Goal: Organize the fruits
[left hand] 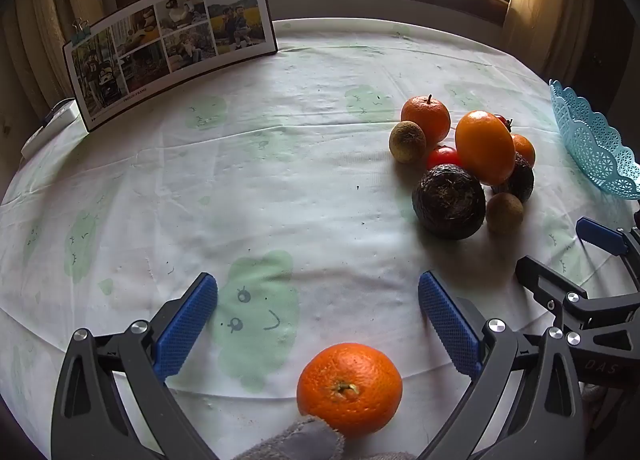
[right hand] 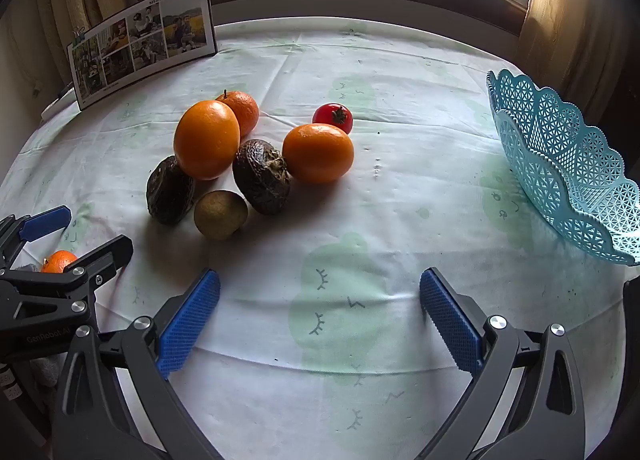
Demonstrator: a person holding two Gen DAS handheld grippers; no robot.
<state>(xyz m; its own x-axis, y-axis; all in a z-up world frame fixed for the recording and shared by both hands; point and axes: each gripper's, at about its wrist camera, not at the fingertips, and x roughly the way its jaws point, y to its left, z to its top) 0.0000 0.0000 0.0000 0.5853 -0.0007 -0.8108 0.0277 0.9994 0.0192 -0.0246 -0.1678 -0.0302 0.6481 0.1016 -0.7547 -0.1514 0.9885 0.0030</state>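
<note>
A heap of fruit lies on the table: a big orange [right hand: 206, 139], a second orange [right hand: 318, 152], a mandarin [right hand: 241, 110], two dark avocados [right hand: 261, 176], a brownish kiwi [right hand: 220, 214] and a red tomato [right hand: 333, 117]. The same heap shows at the right of the left wrist view, around the big orange [left hand: 485, 146]. A lone mandarin [left hand: 349, 388] rests on the cloth between and below my left gripper's [left hand: 318, 312] wide open jaws, untouched by the pads. My right gripper [right hand: 320, 312] is open and empty over bare cloth, near the heap. A light blue lace basket [right hand: 560, 168] stands at the right.
A white tablecloth [left hand: 260, 180] with pale green prints covers the round table. A photo calendar [left hand: 168, 40] stands at the back left by the window and curtains. A grey fuzzy thing [left hand: 296, 440] touches the lone mandarin at the bottom edge.
</note>
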